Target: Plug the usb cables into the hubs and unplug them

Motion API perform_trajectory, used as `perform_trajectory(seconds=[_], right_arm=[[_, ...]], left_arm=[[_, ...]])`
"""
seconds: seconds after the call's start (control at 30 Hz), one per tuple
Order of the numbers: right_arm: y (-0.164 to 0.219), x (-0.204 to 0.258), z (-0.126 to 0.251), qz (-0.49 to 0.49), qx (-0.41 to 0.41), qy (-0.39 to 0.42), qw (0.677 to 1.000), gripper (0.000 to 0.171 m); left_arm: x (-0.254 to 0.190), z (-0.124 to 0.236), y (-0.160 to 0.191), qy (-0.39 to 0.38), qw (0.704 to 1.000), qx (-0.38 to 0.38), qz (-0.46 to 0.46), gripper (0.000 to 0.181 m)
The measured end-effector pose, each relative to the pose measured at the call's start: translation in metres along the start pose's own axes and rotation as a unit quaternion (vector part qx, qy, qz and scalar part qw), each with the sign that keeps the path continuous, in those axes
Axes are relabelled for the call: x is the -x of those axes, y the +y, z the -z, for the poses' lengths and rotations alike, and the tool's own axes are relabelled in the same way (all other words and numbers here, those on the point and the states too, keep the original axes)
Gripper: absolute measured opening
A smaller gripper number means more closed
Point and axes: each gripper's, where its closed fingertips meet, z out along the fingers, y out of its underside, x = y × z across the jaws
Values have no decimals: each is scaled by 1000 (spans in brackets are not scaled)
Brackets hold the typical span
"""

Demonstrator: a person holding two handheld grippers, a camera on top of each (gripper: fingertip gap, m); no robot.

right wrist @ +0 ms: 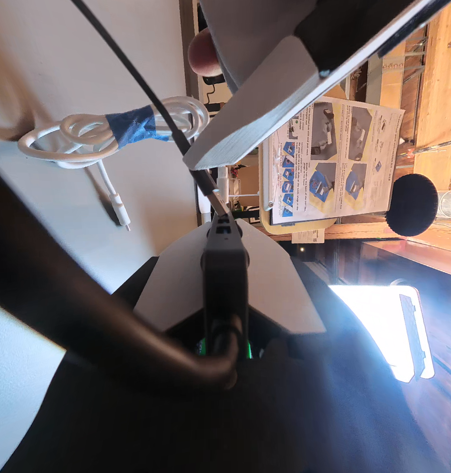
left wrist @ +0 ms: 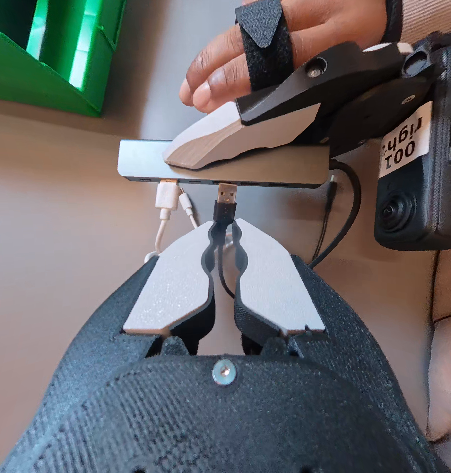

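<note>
The left gripper [left wrist: 223, 225] pinches a black USB-A plug [left wrist: 225, 202] at a port of the flat grey aluminium hub [left wrist: 142, 163] — barely seated or nearly out. The right gripper [right wrist: 223, 225] clamps that hub; a white plug [left wrist: 166, 195] sits inserted alongside.

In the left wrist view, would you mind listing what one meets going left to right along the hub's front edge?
White plug seated in the hub → loose white connector → black plug held by the left tool → thin black cable → thick black cable.
</note>
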Motion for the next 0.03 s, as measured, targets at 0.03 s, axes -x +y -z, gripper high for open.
perform_trajectory(seconds=[0.03], right_arm=[[-1,2,-1,6,0,-2,1000,11]], left_arm=[[0,-2,3,-1,1000,8,-1,11]])
